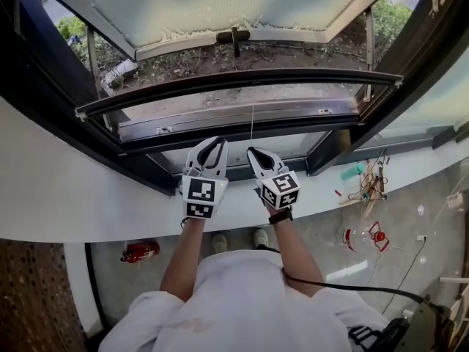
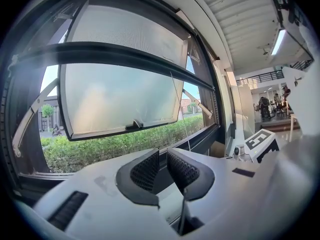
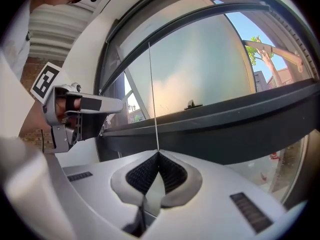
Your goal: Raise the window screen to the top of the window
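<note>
the right gripper (image 3: 158,156) sat closest, its ribbed black pads pinched together on a thin pale cord (image 3: 151,94). the cord ran up to the dark bottom bar (image 1: 242,81) of the window screen (image 2: 130,29). the left gripper (image 2: 163,155), beside it, had its jaws slightly apart with nothing between them. the job looked partway done. the bar crossed the window above the tilted frosted sash (image 2: 120,99), and a band of fine grey mesh showed over it, so more lifting remained.

left tool (image 1: 215,143), right tool (image 1: 252,151): white (black-white marker cubes (image 1: 199,196)) | shirt (image 1: 242,299): white | watch (image 1: 280,215): dark
</note>
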